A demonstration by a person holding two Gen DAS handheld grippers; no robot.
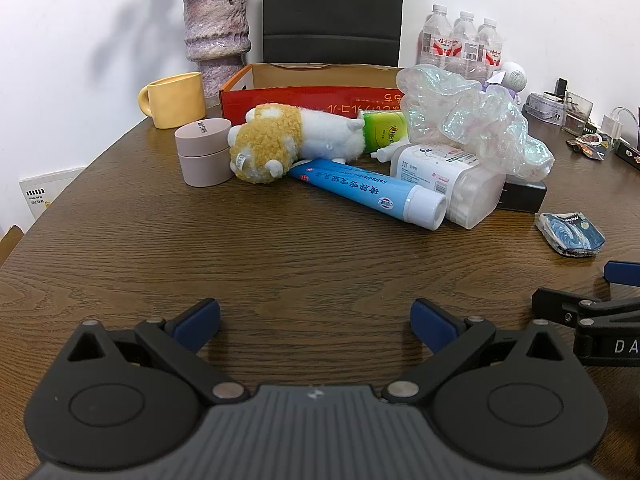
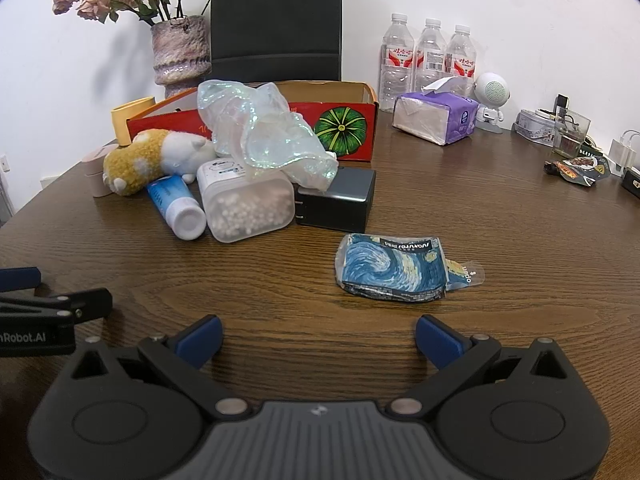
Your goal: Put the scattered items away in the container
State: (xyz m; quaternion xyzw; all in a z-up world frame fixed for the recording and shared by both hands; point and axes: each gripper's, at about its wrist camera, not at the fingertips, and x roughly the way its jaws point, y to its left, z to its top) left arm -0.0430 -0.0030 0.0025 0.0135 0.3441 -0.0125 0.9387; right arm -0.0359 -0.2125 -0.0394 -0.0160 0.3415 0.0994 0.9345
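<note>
A red cardboard box [image 1: 304,104] [image 2: 352,120] stands open at the back of the table. In front of it lie a plush toy [image 1: 288,142] [image 2: 152,158], a blue tube [image 1: 372,192] [image 2: 176,204], a pink jar [image 1: 204,152], a green packet [image 1: 384,130], a clear cotton-swab box [image 1: 452,184] [image 2: 248,208], an iridescent film bag [image 1: 468,120] [image 2: 264,132], a black charger [image 2: 340,200] and a starry blue packet [image 1: 570,236] [image 2: 392,268]. My left gripper [image 1: 316,324] and right gripper [image 2: 318,340] hover open near the front, holding nothing.
A yellow mug [image 1: 174,100], a vase of dried flowers [image 1: 216,36], water bottles [image 2: 428,60], a tissue pack [image 2: 436,118], a small white robot figure [image 2: 492,100] and small clutter [image 2: 576,160] stand around the back and right. A black chair [image 1: 332,12] is behind the box.
</note>
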